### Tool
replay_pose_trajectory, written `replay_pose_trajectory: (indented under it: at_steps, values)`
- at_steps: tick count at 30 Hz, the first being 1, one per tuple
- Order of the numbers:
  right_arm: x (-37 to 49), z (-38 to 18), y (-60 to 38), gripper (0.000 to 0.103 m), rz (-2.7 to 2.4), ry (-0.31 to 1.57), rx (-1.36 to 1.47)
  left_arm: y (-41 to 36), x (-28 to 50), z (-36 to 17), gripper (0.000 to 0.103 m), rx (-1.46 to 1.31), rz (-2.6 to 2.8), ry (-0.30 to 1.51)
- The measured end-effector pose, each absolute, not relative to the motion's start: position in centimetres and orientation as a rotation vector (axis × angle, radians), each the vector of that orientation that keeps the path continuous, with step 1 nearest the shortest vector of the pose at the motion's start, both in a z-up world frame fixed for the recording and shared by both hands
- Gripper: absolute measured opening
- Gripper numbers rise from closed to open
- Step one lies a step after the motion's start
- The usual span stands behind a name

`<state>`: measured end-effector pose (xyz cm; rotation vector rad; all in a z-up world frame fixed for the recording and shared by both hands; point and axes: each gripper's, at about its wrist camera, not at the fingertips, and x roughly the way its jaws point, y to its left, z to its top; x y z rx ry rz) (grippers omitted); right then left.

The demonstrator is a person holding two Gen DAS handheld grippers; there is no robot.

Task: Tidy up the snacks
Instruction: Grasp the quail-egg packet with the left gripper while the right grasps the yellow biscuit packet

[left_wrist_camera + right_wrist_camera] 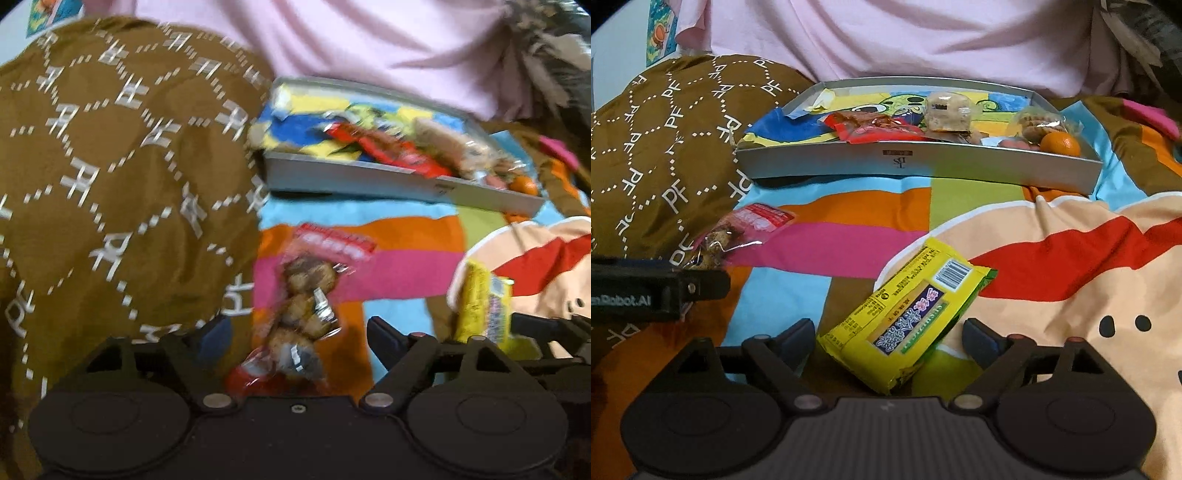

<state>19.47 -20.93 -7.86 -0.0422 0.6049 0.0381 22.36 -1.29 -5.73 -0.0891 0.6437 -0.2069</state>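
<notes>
I am working over a bed covered with a bright patchwork bedspread (849,243), and both of my grippers are lined up on snacks that lie loose on it. My left gripper (295,332) straddles a clear cookie packet (310,295) with a red header, which lies lengthwise between the jaws; the jaws stand apart and neither pad seems to press on the wrapper, though this view is blurred. My right gripper (888,338) is set the same way around a yellow snack packet (905,314) that lies tilted with its barcode side up; its near end sits between the open jaws, with a gap showing on each side. I read both as poised for a grasp, not holding yet. Beyond the loose snacks, propped on the bedding and leaning slightly, is a shallow silver tray (923,162) lined with a cartoon picture. It already holds a red snack pack (879,129), a clear pack of pale pastry (947,110), a clear bag of biscuits (1039,123) and a mandarin (1060,144) in its right corner, so I judge it is where snacks are being gathered and the two on the bedspread are what is left. A brown quilted cushion (665,129) printed with white letters crowds the left side, just beside the cookie packet, leaving my left jaw little room there. A pink sheet (905,37) hangs behind the tray.
</notes>
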Motion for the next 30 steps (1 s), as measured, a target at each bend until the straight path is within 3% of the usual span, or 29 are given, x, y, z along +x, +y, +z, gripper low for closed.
replay_pose_trajectory:
  at_steps: [3,7,21,30]
  values:
    - [19.3,-7.8,-21.0,0.082,0.047,0.602,-0.032,-1.2,22.4,-5.8,0.076,-0.09,-0.199,0.647]
    - [19.2,-7.8,-21.0,0.08,0.052,0.6,-0.025,-1.5,22.4,-5.9,0.061,-0.069,-0.199,0.656]
    - [16.4,-6.9,-21.0,0.067,0.151,0.707,-0.052,-2.3,21.4,-5.5,0.055,-0.09,-0.213,0.76]
    - [16.4,-6.7,-21.0,0.086,0.104,0.639,-0.037,-1.8,21.7,-5.4,0.066,-0.16,-0.213,0.731]
